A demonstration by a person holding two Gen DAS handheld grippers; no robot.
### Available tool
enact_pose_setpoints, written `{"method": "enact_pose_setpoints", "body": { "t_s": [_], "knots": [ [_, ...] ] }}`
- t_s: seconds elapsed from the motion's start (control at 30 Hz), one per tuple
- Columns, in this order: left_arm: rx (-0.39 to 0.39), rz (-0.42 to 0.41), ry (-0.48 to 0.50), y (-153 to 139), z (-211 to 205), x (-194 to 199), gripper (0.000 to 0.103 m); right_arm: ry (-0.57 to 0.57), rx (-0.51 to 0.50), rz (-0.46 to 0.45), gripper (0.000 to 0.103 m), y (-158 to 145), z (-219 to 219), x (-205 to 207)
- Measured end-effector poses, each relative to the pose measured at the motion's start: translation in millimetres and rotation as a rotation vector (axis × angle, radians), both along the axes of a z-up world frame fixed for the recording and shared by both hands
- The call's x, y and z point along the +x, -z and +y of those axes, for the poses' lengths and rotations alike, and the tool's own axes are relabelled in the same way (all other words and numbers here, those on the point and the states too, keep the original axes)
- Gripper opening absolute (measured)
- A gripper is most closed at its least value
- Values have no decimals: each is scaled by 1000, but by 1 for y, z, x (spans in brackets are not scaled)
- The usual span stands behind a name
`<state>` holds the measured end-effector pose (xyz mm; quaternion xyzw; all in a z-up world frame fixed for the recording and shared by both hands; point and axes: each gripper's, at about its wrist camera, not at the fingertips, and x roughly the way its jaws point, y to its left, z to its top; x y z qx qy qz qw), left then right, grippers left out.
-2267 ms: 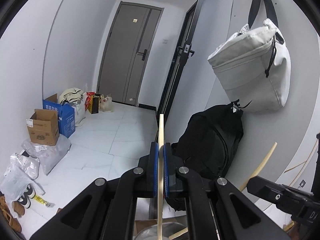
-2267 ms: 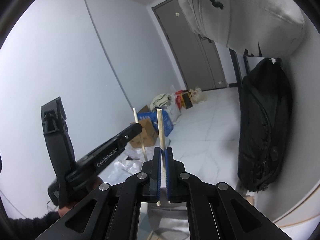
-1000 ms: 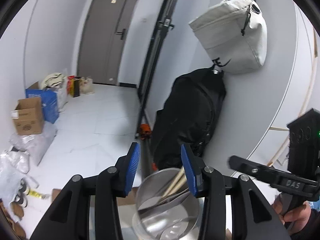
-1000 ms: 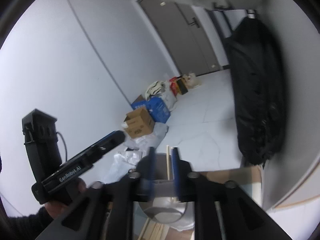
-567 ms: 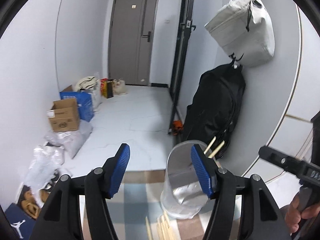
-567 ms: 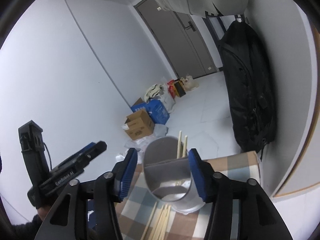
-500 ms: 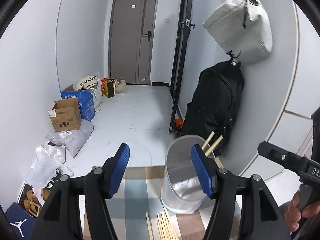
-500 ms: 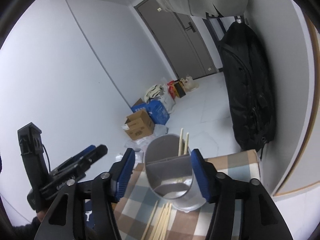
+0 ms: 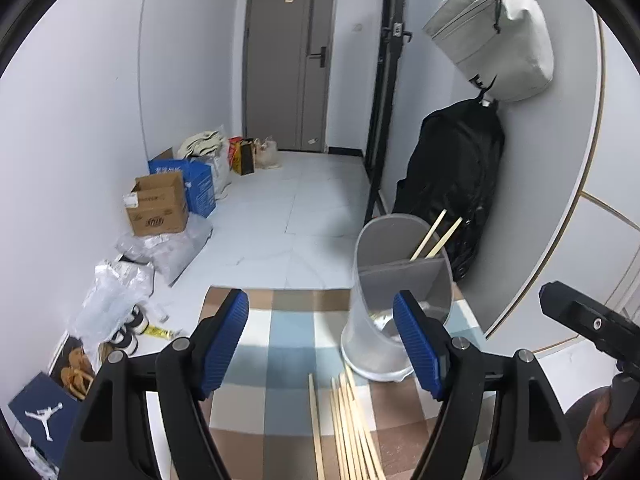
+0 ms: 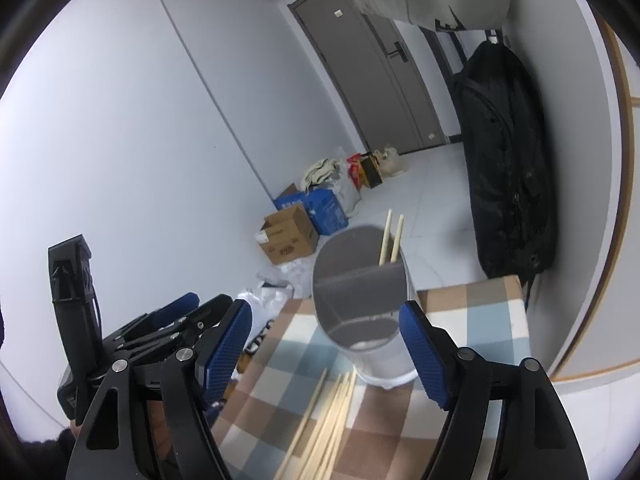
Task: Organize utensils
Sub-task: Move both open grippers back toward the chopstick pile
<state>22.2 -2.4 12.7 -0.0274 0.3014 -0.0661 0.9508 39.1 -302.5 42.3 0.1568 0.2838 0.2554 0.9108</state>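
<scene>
A grey divided utensil holder (image 9: 396, 300) stands on the checked tablecloth (image 9: 276, 364) and holds two wooden chopsticks (image 9: 434, 236) in its far compartment. It also shows in the right wrist view (image 10: 360, 308) with the two chopsticks (image 10: 392, 236). Several loose chopsticks (image 9: 348, 424) lie on the cloth in front of it, also in the right wrist view (image 10: 324, 424). My left gripper (image 9: 322, 340) is open and empty above the cloth. My right gripper (image 10: 326, 344) is open and empty, just before the holder.
The table ends just behind the holder. A black backpack (image 9: 452, 176) and a grey bag (image 9: 492, 36) hang on the right wall. Cardboard boxes (image 9: 158, 204) and plastic bags (image 9: 160, 248) lie on the floor at left. A grey door (image 9: 288, 56) is at the back.
Both grippers let their chopsticks go into the holder, opened, and pulled back and tilted down. The cloth and loose chopsticks have come into view.
</scene>
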Motion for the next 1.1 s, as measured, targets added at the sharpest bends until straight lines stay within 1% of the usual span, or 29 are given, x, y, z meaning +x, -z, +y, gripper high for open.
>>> {"method": "enact_pose_setpoints", "body": {
  "t_s": [0.1,0.2,0.27,0.33,0.4,0.47,0.6,0.67,0.7,0.8,0.87,1.1],
  "knots": [
    [-7,15,-24,13,7,-7,71,-13,-28,17,76,12,5,-4],
    [1,33,-33,23,13,-9,79,-31,-77,32,76,26,13,-6],
    [3,40,-42,27,17,-9,81,-46,-97,37,77,33,18,-7],
    [8,73,-52,35,21,-7,84,-55,-98,43,78,39,20,-7],
    [14,123,-61,45,26,-3,85,-59,-92,52,81,44,21,-7],
    [18,165,-63,55,31,1,85,-48,-94,51,87,46,20,-7],
    [25,242,-36,74,36,7,85,-46,-78,48,92,48,20,-4],
    [52,284,-17,82,33,10,85,-48,-82,42,100,49,21,-2],
    [68,303,-8,85,31,10,85,-46,-89,43,101,51,22,0],
    [118,359,17,95,24,12,85,-46,-86,65,102,57,24,5],
    [109,395,34,100,21,13,85,-41,-79,82,103,60,23,10],
    [108,484,26,113,19,25,85,-35,-65,103,103,63,17,13]
  ]
}}
